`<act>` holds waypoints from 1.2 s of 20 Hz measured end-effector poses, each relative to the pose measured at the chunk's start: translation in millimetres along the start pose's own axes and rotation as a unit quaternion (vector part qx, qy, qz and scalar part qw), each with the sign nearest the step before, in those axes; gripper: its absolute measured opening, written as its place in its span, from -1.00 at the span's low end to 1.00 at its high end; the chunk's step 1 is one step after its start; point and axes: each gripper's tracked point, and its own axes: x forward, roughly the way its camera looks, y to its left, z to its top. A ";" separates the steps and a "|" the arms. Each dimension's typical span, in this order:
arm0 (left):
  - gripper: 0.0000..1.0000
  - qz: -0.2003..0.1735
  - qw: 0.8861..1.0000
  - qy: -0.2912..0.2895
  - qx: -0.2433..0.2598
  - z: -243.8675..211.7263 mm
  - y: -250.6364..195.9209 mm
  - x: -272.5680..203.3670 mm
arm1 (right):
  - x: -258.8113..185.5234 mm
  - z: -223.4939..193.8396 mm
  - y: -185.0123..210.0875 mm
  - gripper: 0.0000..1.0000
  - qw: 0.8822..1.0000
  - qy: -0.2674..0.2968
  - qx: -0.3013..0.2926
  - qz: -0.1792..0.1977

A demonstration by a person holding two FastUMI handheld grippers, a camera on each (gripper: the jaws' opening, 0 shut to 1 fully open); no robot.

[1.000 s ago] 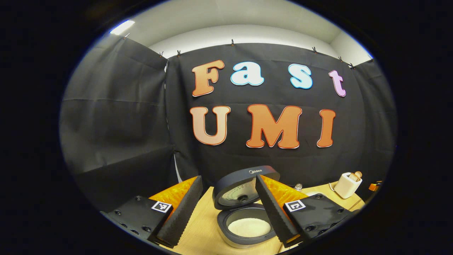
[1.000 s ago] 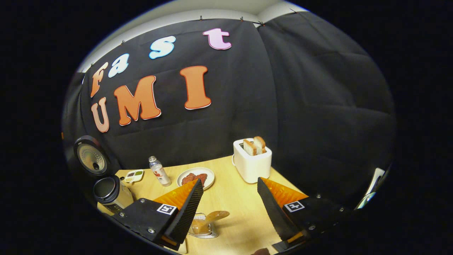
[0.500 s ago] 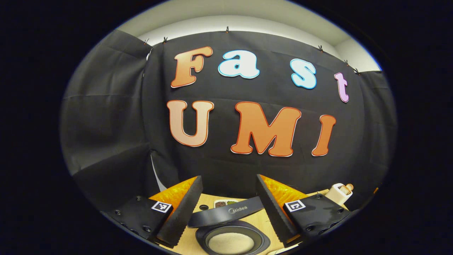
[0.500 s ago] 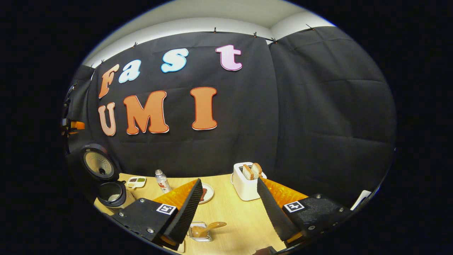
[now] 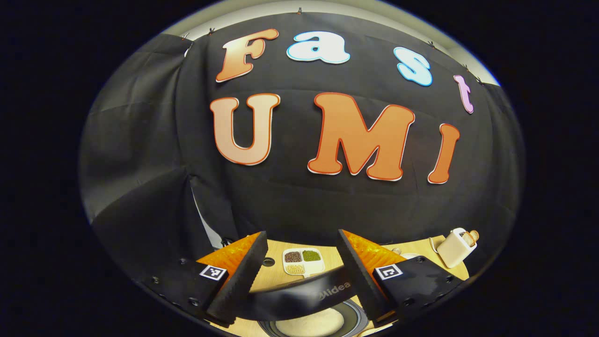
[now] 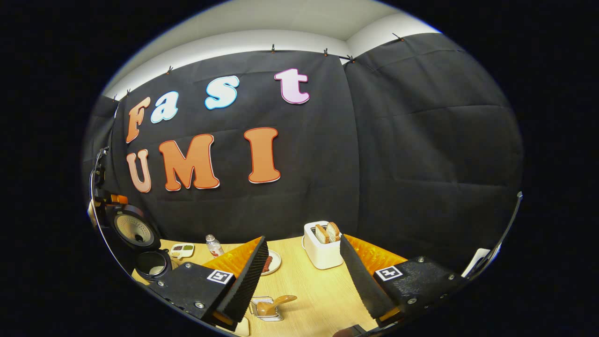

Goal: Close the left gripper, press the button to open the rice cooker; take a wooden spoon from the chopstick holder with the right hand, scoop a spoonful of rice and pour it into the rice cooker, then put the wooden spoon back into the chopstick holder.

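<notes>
You're holding both grippers with jaws spread, gripping nothing; rice cooker [image 5: 323, 309] sitting open with rice [image 5: 309, 324] inside, wooden spoon [image 6: 276, 302] lying in the chopstick holder [image 6: 266, 309], toaster [image 6: 322, 248] holding bread

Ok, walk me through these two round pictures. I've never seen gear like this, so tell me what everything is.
A person holds a two-finger gripper in each hand, and a camera on each looks along its fingers.

In the left gripper view, the left gripper is open above an open rice cooker with rice inside. Behind sits a divided dish of grains.

In the right gripper view, the right gripper is open and empty over a wooden table. There you see a wooden spoon in its holder, a toaster with bread, a plate and a small bottle.
</notes>
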 end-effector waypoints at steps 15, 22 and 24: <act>0.99 -0.063 0.995 0.070 -0.013 -144.7 -63.3 -80.8 | -24.8 41.5 39.8 0.89 0.997 -0.026 0.002 0.071; 0.97 -0.031 0.996 0.075 0.041 -214.1 -74.6 -91.4 | -22.7 26.8 38.4 0.89 0.997 -0.005 -0.004 0.079; 1.00 -0.023 0.996 0.079 0.046 -228.5 -75.2 -90.7 | -20.1 24.8 36.3 0.89 0.997 -0.002 -0.003 0.079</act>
